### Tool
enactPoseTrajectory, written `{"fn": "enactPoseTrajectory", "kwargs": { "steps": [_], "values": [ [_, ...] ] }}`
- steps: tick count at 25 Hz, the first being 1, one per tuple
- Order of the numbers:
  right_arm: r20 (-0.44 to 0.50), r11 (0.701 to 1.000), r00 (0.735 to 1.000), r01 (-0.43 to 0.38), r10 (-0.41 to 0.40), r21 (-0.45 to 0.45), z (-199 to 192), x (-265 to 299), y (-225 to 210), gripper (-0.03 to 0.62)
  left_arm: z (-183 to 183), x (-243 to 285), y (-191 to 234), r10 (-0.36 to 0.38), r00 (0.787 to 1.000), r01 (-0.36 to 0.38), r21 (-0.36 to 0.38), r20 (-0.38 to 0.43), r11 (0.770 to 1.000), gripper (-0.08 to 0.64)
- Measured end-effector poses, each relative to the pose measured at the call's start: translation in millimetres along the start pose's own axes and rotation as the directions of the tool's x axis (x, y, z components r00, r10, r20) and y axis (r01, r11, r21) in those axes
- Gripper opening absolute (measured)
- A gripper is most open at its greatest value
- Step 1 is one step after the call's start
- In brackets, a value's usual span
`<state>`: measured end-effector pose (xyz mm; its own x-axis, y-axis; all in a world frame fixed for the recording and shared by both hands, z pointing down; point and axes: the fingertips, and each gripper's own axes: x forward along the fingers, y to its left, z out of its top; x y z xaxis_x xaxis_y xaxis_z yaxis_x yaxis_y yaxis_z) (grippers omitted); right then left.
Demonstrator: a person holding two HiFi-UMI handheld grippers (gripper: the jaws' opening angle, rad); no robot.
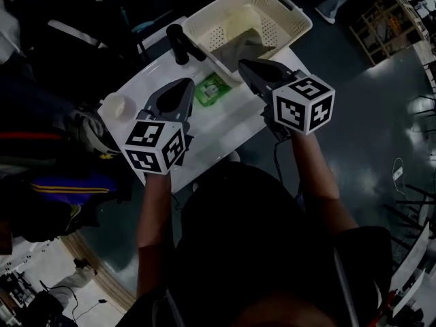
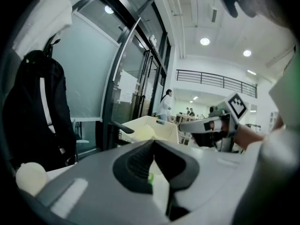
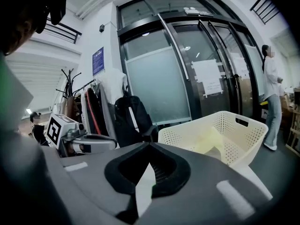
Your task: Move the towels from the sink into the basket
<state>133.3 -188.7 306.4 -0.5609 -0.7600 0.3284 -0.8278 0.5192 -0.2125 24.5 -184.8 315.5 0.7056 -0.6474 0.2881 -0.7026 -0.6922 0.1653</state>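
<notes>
Now, with your left gripper (image 1: 185,84) and right gripper (image 1: 244,65) clenched empty and the grey cloth towel (image 1: 245,46) lying in the cream perforated plastic basket (image 1: 291,20), a careless swing could shove it off the white table (image 1: 225,125).

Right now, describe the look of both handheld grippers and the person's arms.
The left gripper and right gripper are alike: grey tapering shells with black ribbed pads inside the jaws. Each carries a white cube printed with black square markers. A thin dark cable hangs under the right one. The person wears a dark short-sleeved top; the forearms are bare.
</notes>
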Motion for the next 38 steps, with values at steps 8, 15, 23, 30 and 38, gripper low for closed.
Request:
{"fn": "enactPoseTrajectory", "kwargs": {
  "steps": [8, 15, 23, 30, 38],
  "values": [
    [-0.01, 0.999, 0.999, -0.043, 0.043, -0.005, -7.3, 11.8, 35.7, 0.0, -17.2, -35.6, 10.2, 0.034, 0.999, -0.034, -0.025, -0.008, 0.999, 0.008],
    [-0.034, 0.997, 0.996, -0.077, 0.077, -0.006, -18.3, 27.7, 66.1, 0.0, -33.8, -63.3, 25.7, 0.061, 0.998, -0.061, -0.056, -0.015, 0.997, 0.008],
    [-0.066, 0.994, 0.992, -0.111, 0.11, -0.008, -38.0, 33.6, 101.1, 0.0, -60.3, -85.9, 28.3, 0.072, 0.997, -0.075, -0.096, -0.033, 0.993, 0.008],
    [-0.101, 0.99, 0.985, -0.138, 0.139, 0.013, -64.9, 41.4, 127.1, -0.002, -85.1, -108.2, 36.0, 0.105, 0.993, -0.111, -0.126, -0.057, 0.986, 0.008],
    [-0.117, 0.986, 0.98, -0.156, 0.162, 0.059, -90.3, 49.0, 146.8, -0.002, -108.1, -130.6, 45.4, 0.141, 0.987, -0.151, -0.153, -0.077, 0.977, 0.008]
  ]
}}
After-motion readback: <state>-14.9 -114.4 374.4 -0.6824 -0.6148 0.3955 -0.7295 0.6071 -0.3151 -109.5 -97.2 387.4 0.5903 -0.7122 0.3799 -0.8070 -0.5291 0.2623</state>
